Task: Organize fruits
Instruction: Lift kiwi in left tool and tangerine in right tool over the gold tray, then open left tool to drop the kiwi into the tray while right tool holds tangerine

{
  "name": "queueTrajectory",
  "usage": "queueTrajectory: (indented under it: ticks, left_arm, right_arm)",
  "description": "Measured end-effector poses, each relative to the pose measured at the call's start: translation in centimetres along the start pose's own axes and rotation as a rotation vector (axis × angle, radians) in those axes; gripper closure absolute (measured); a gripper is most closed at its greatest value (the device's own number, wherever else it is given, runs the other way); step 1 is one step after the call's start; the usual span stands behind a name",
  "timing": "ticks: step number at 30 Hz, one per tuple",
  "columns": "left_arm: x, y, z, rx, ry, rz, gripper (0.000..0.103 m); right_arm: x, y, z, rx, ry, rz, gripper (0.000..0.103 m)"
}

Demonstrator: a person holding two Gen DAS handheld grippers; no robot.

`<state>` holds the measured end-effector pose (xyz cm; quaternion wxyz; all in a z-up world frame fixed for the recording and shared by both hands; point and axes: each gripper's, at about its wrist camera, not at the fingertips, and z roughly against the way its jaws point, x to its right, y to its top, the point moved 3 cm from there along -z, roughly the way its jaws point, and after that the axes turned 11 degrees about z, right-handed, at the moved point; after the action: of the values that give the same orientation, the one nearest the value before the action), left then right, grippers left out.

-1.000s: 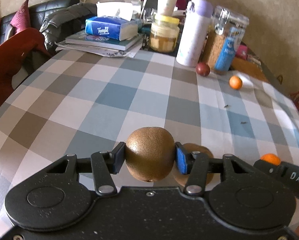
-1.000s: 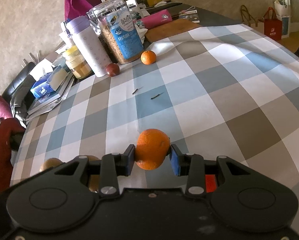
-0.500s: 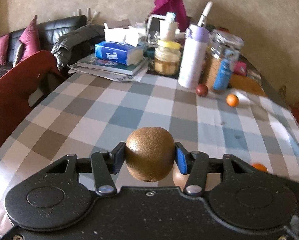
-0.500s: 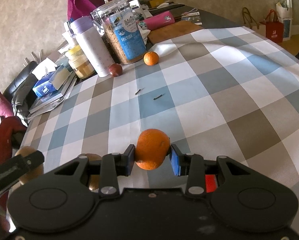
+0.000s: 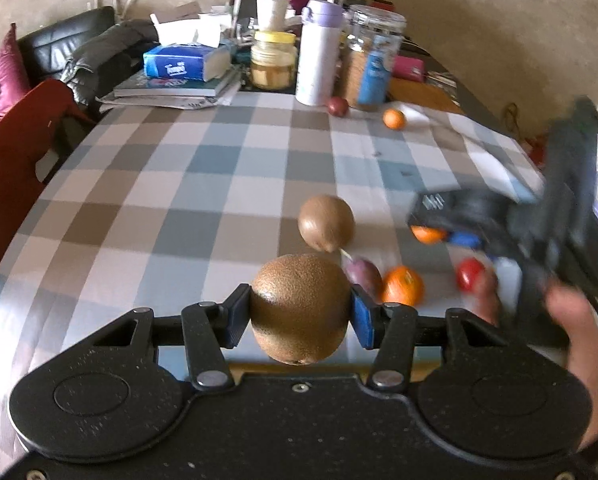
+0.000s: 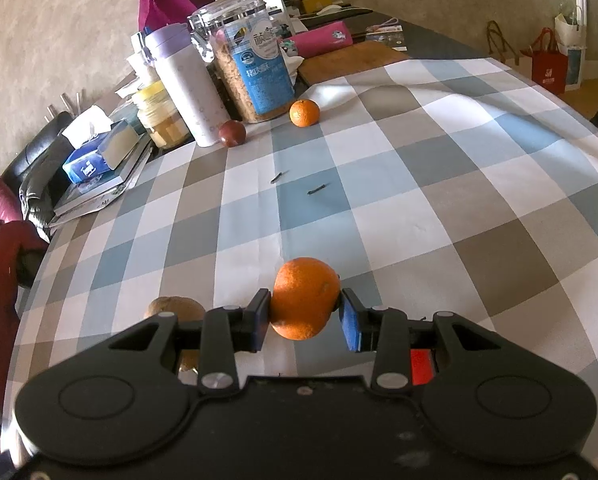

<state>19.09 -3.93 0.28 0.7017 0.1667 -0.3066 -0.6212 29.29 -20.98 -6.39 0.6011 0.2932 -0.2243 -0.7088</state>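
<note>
- Left gripper (image 5: pixel 301 314): blue pads clamped on a kiwi (image 5: pixel 300 307), held above the table.
- Right gripper (image 6: pixel 305 316): pads pressed against an orange (image 6: pixel 305 297), near the table's front edge.

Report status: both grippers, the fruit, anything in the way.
Left gripper shut on kiwi. Right gripper shut on orange. Second kiwi, plum, another orange loose on tablecloth ahead. Nothing blocking.

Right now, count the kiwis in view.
2. One kiwi is clamped in the left gripper; the other kiwi lies on the table just beyond it. More may be hidden behind the grippers.
</note>
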Motion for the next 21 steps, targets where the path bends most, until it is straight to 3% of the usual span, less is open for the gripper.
queueTrajectory:
  ticks: [8,13,21]
  left_arm:
    - [0.5,-3.5,2.4,-0.038,-0.052,-0.054,0.046]
    - [0.4,-5.3,3.2,-0.062,-0.074,-0.077,0.046]
    - [0.0,-7.5,3.6,-0.086,-0.066,-0.098,0.046]
  right_arm:
    - [0.0,0.4,1.6,0.037,0.053,0.002,0.064]
    - [0.0,0.4,4.8,0.079,0.127,-0.013,0.064]
    - [-0.6,-3.3,11.4,0.148,0.135,0.097,0.064]
